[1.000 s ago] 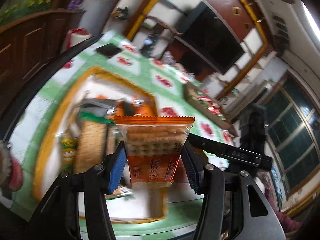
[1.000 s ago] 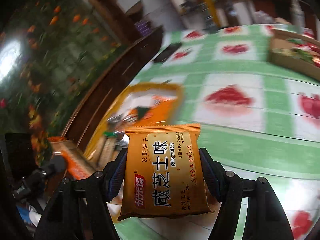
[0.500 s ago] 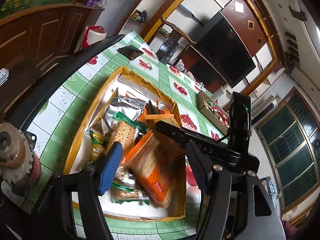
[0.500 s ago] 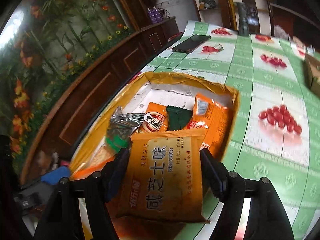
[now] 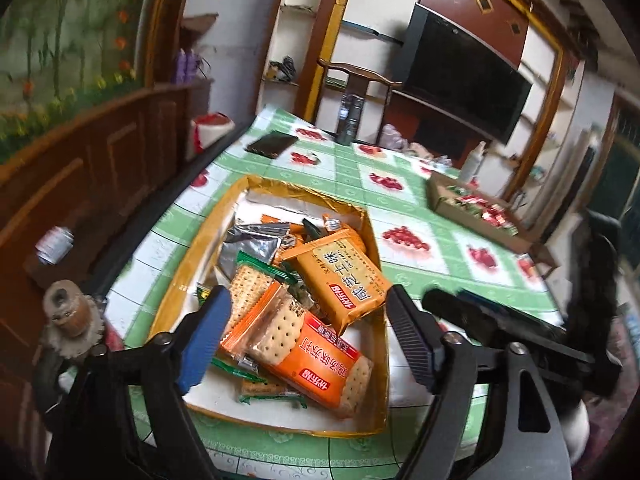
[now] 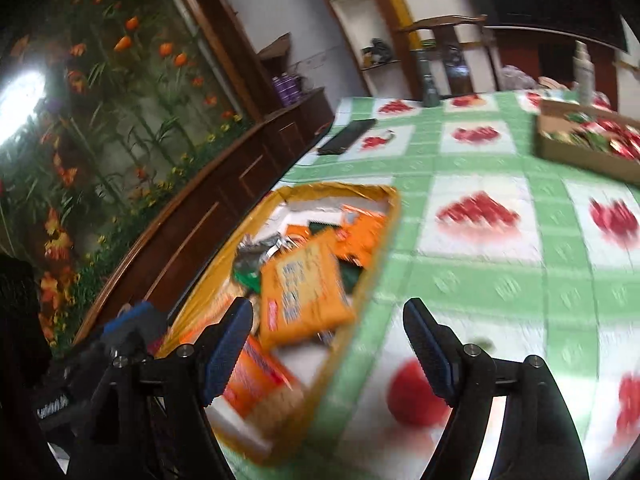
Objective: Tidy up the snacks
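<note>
1. Left wrist view: the left gripper (image 5: 308, 340) hovers above the near end of the gold tray (image 5: 192, 264), and its jaws are spread wide with nothing between them. The tray stands on the worktop (image 5: 404, 276), which carries a green and white checked cloth with red fruit prints.
2. In the tray lie many snacks in a loose heap. The orange cracker packet (image 5: 304, 354) lies near the front; part of it is clear film, so the pale, dotted crackers show through. The yellow-orange biscuit packet (image 5: 340, 274) rests on the heap behind it, tilted, with a glossy, flat, pillow-like shape and crimped ends.
3. Also there are a crumpled silver foil bag (image 5: 252, 242) and some green-edged wrappers. The tray has a shiny gold rim and a white floor, and it looks like thin card.
4. Right wrist view: the right gripper (image 6: 328, 354) is over the right edge of the same tray (image 6: 372, 256), and its jaws are released and empty. This picture is blurred, but the yellow-orange packet (image 6: 304, 292) shows on top of the heap.
5. Far across the worktop stands a brown cardboard box (image 6: 580, 156) with red and green small packets inside, well apart from the tray.
6. My judgement: the snacks in sight are gathered in the tray, so collecting seems mostly done. They lie crossed and overlapping, so perhaps neat arranging is left. Whether the far box is part of the task, I cannot tell.
</note>
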